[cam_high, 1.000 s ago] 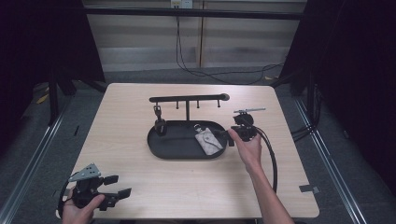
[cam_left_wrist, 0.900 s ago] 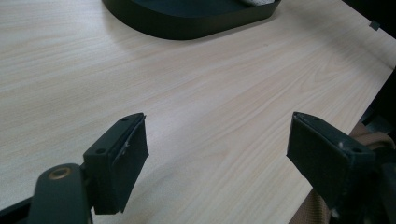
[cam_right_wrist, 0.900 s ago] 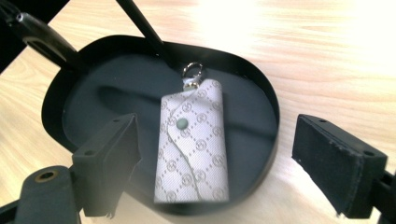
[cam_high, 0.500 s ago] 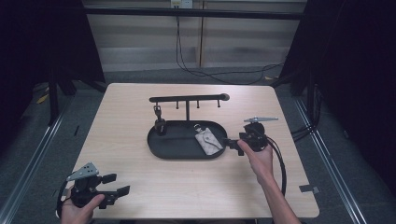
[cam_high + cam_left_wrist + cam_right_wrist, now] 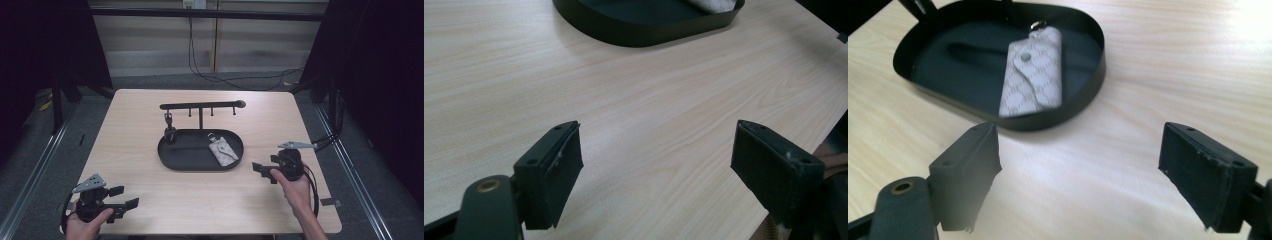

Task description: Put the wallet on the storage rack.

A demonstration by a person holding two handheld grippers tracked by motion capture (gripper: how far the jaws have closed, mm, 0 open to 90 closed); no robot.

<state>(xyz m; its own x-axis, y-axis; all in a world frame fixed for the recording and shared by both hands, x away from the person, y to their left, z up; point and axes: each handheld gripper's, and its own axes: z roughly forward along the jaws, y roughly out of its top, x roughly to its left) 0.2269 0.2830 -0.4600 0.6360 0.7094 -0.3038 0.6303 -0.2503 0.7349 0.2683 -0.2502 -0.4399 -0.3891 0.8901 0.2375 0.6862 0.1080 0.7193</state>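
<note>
A black oval tray (image 5: 170, 157) sits at the table's middle, and a grey patterned key pouch (image 5: 223, 151) lies in its right half. In the right gripper view the pouch (image 5: 1030, 70) has a snap and a metal ring at its top, and the tray (image 5: 1083, 95) is just ahead. My right gripper (image 5: 261, 169) is open, to the right of the tray, with nothing between its fingers. My left gripper (image 5: 125, 197) rests near the front left edge, open and holding nothing. The tray rim (image 5: 639, 37) lies far ahead in the left gripper view.
A black rack (image 5: 200, 106) with small hooks stands behind the tray, and a dark keyring item (image 5: 169, 131) hangs from it at the tray's left end. Cables (image 5: 312, 185) trail from the right gripper. Bare wood (image 5: 210, 200) lies in front of the tray.
My right gripper has drawn back from the tray's right end toward the front right of the table. The pouch stays in the tray. The left gripper has barely moved.
</note>
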